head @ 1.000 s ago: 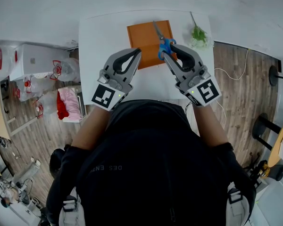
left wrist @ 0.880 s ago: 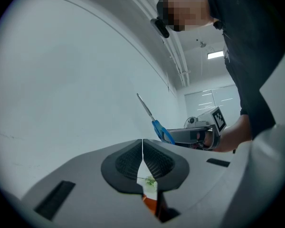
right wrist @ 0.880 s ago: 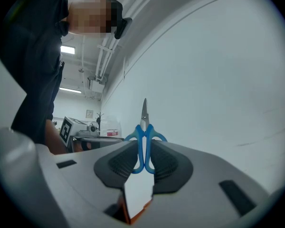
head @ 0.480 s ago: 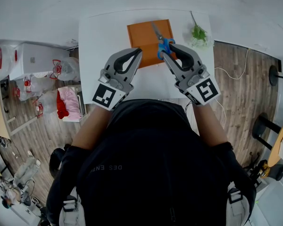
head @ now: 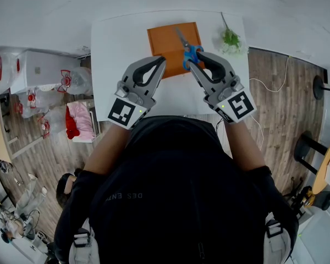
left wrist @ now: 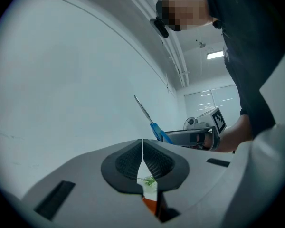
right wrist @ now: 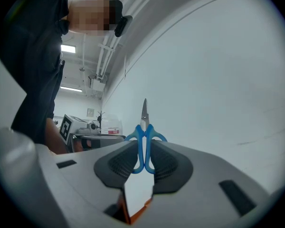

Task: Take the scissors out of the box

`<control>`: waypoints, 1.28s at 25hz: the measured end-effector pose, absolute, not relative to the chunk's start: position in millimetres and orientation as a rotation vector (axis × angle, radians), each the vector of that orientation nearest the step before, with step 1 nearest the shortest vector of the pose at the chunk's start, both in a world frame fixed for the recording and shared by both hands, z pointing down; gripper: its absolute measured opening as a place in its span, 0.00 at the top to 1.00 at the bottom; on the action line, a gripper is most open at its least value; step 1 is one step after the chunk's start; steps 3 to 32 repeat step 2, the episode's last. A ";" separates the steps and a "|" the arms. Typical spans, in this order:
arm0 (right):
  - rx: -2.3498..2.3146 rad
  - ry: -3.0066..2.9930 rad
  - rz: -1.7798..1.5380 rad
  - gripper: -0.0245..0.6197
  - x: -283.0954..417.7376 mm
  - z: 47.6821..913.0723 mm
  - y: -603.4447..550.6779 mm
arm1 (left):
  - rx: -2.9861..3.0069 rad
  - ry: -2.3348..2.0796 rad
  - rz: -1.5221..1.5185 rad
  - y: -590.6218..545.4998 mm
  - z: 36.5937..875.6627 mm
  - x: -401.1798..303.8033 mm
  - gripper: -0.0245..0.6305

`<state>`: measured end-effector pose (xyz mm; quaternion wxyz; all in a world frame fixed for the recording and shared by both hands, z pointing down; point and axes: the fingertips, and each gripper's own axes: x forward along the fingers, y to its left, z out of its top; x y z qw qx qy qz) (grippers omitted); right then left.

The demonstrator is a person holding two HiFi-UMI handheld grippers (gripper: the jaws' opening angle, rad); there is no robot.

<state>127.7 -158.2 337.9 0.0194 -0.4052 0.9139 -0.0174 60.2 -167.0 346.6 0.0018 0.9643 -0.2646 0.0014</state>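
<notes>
The scissors (head: 190, 53) have blue handles and short steel blades. My right gripper (head: 193, 60) is shut on the handles and holds them above the near right corner of the orange box (head: 165, 40), blades pointing away from me. In the right gripper view the scissors (right wrist: 144, 137) stand upright between the pads, with the right gripper (right wrist: 144, 159) closed on the blue loops. My left gripper (head: 160, 62) hovers at the box's near edge, shut and empty. In the left gripper view its jaws meet at the left gripper (left wrist: 142, 159), and the scissors (left wrist: 150, 120) show beyond, to the right.
The box lies on a white table (head: 118, 43). A small green plant sprig (head: 230, 38) sits at the table's far right. White bags and a box (head: 41, 73) stand on the wooden floor at the left. A cable (head: 275, 84) runs over the floor at the right.
</notes>
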 end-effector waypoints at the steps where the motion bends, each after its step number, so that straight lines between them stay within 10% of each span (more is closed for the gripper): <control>1: -1.259 2.838 -0.052 0.82 127.3 337.9 -158.1 | 3.033 -0.828 -0.027 -167.1 341.4 61.4 0.93; 32: -1.260 2.840 -0.050 0.82 127.0 338.0 -158.0 | 3.041 -0.826 -0.062 -167.2 335.7 62.8 0.93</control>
